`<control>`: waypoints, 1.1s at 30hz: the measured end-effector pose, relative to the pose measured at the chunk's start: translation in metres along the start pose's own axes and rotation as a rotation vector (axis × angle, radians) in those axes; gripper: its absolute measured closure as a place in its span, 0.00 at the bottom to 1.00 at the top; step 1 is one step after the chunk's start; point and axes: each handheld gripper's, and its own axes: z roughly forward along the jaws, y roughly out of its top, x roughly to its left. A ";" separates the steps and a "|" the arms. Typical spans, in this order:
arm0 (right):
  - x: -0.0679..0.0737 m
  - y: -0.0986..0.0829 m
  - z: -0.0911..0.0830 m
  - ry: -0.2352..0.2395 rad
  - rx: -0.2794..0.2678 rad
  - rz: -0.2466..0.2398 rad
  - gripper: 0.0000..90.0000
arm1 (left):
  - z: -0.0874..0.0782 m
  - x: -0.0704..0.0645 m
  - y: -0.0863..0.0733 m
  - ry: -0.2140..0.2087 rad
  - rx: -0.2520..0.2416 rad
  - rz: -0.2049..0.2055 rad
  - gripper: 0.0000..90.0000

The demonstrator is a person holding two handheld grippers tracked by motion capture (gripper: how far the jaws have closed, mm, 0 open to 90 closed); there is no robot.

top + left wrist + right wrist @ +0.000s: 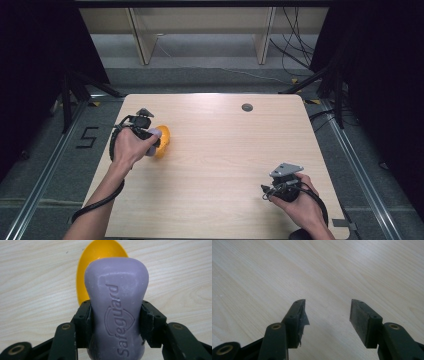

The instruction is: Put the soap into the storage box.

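Now a purple soap bar point(116, 305) is clamped at its narrow waist by the left gripper point(116, 322), held just above a yellow dish point(82, 272) near the table's point(225, 150) left edge. Stiff, fairly light and probably slick, the bar is best pinched at that waist. Well right of the dish, the right gripper point(327, 315) is held wide, nothing between its jaws.

Left tool point(115, 315) clamped on soap bar point(116, 302); right tool point(327, 315) parted, empty.
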 end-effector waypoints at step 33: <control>-0.001 0.000 0.000 -0.004 -0.011 -0.012 0.52 | 0.019 -0.001 0.018 0.005 -0.017 -0.014 0.54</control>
